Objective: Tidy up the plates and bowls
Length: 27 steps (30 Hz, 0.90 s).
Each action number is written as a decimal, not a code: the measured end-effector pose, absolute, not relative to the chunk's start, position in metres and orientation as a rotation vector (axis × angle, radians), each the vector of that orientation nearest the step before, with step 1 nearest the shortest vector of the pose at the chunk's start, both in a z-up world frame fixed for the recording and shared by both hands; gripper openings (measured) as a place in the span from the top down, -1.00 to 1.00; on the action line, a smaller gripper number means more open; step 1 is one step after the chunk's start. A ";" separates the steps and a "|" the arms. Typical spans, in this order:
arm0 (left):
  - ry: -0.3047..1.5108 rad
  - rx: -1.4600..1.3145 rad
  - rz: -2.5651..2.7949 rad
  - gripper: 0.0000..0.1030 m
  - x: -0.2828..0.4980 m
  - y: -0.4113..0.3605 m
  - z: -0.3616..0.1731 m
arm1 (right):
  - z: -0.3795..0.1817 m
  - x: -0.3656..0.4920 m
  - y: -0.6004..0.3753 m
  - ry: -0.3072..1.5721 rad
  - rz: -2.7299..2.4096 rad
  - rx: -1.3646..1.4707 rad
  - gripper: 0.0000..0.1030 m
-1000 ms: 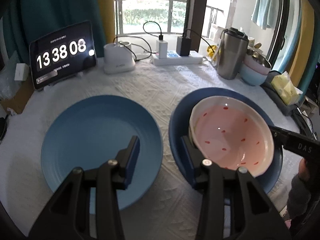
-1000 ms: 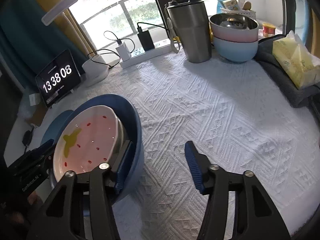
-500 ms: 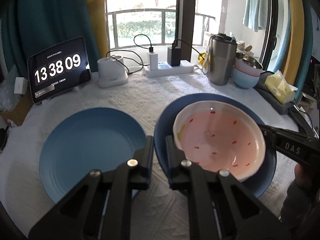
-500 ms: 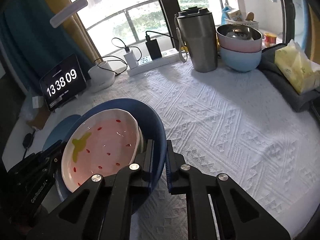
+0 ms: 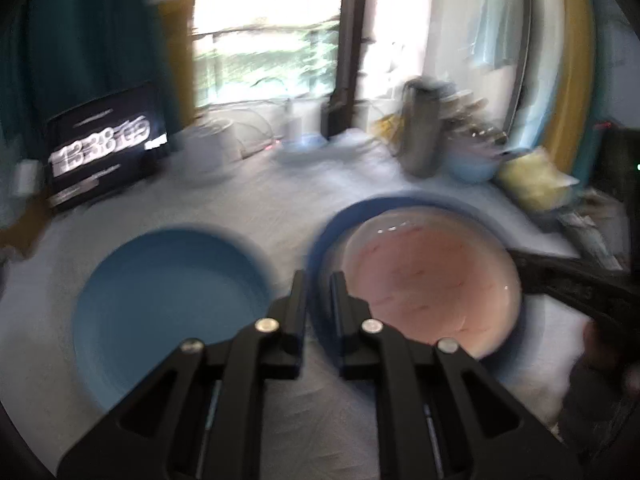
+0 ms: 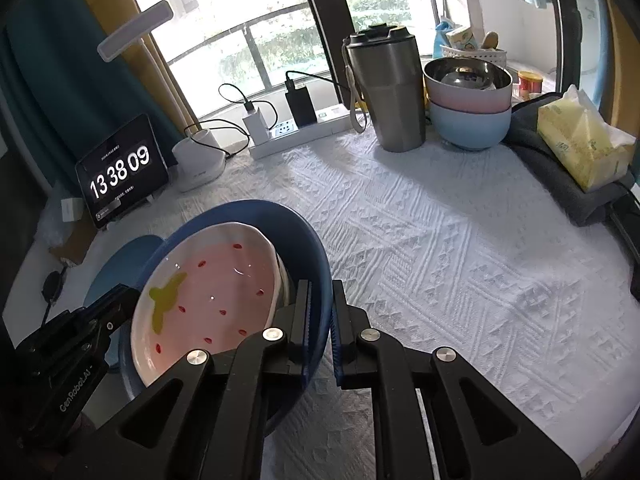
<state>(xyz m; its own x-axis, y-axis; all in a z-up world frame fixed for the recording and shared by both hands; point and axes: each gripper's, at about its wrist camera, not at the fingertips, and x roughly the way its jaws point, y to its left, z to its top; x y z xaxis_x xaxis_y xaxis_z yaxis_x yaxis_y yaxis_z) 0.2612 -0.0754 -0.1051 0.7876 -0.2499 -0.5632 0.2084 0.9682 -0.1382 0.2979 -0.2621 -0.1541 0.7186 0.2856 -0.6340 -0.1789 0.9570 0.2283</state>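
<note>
Glazed ceramic, stiff, slippery, breakable: we hold dark blue bowl (image 6: 308, 248) by opposite rims, left tongs (image 5: 318, 280) and right tongs (image 6: 320, 292) clamped; strawberry plate (image 6: 208, 292) inside may slide.

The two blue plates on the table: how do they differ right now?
The dark blue plate carries the pink strawberry dish; the light blue plate carries nothing. The dark blue plate is clamped at opposite rims by the left gripper and the right gripper and looks tilted; the light blue plate lies flat and untouched. Both are round, blue and similar in size.
</note>
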 end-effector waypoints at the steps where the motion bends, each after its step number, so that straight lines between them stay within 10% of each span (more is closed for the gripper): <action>1: 0.572 -0.089 -0.322 0.82 0.252 -0.083 -0.094 | -0.150 0.295 -0.261 0.710 0.286 0.161 0.80; 27: 0.726 -0.173 -0.227 0.87 0.272 -0.046 -0.115 | -0.158 0.305 -0.265 0.785 0.207 0.129 0.82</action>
